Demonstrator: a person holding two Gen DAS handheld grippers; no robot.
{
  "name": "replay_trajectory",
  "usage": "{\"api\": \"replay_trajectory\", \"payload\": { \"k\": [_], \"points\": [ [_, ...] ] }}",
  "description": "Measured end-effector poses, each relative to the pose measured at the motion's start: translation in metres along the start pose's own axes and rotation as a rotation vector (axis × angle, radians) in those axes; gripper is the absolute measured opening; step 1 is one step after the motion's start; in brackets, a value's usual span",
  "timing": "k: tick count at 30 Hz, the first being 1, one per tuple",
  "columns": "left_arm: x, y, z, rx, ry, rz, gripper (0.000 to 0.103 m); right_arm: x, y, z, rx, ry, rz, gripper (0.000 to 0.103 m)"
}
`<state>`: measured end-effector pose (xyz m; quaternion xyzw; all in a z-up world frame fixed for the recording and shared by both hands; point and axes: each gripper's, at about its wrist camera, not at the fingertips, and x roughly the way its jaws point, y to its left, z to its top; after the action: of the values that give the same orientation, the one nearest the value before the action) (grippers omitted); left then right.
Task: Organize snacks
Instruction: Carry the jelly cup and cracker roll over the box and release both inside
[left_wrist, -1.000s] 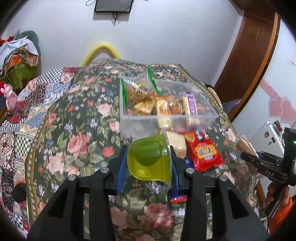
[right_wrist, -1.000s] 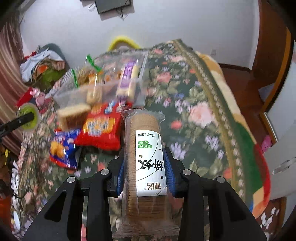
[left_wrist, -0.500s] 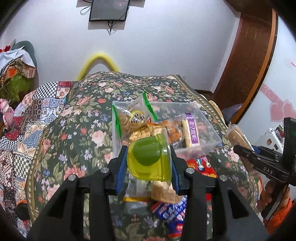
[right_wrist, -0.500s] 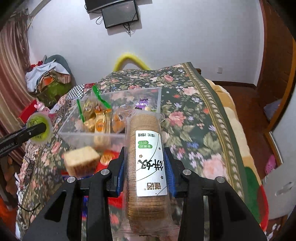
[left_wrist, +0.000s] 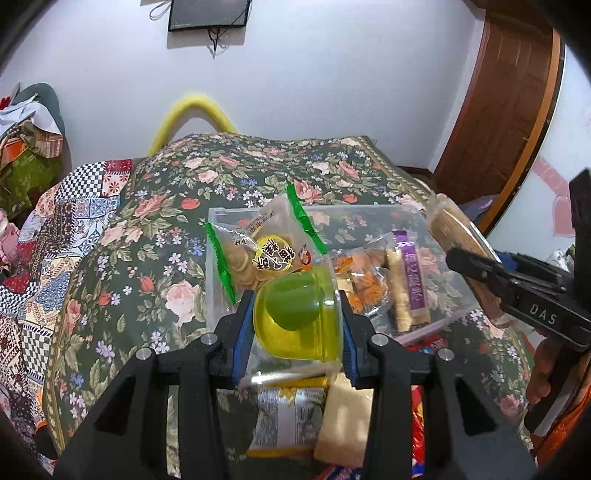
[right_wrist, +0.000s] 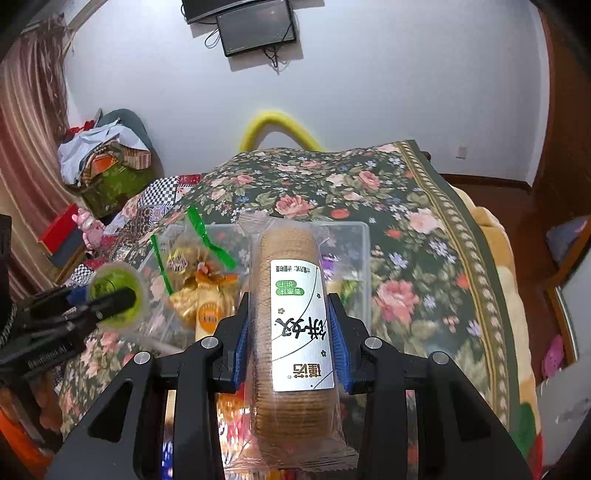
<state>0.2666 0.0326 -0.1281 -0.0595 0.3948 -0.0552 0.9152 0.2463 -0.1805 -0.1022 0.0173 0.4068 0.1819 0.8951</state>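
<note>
You face a bed draped in a dark floral quilt (left_wrist: 177, 206), with a checkered patchwork blanket (left_wrist: 55, 221) to its left; a yellow curved tube (left_wrist: 195, 110) rises behind it against the white wall (left_wrist: 332, 74); above hangs a dark wall-mounted screen (right_wrist: 255, 29) trailing cables; a wooden door (left_wrist: 506, 103) stands right; heaped clothes (right_wrist: 107, 155) and a striped curtain (right_wrist: 26, 147) fill the left corner.

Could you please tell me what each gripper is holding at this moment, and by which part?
The left gripper clamps the green jelly cup across its sides; the right gripper clamps the biscuit pack across its middle.
</note>
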Motion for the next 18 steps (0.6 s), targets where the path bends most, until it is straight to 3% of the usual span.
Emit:
{"api": "replay_trajectory", "payload": {
  "k": [9, 18],
  "points": [
    [0.035, 0.003, -0.001, -0.014, 0.035, -0.005, 0.04, 0.041, 0.005, 0.009, -0.02, 0.065, 0.007, 0.034],
    [0.051, 0.0, -0.011, 0.003, 0.065, 0.021, 0.04, 0.055, 0.007, 0.002, -0.033, 0.095, 0.002, 0.034]
  ]
}}
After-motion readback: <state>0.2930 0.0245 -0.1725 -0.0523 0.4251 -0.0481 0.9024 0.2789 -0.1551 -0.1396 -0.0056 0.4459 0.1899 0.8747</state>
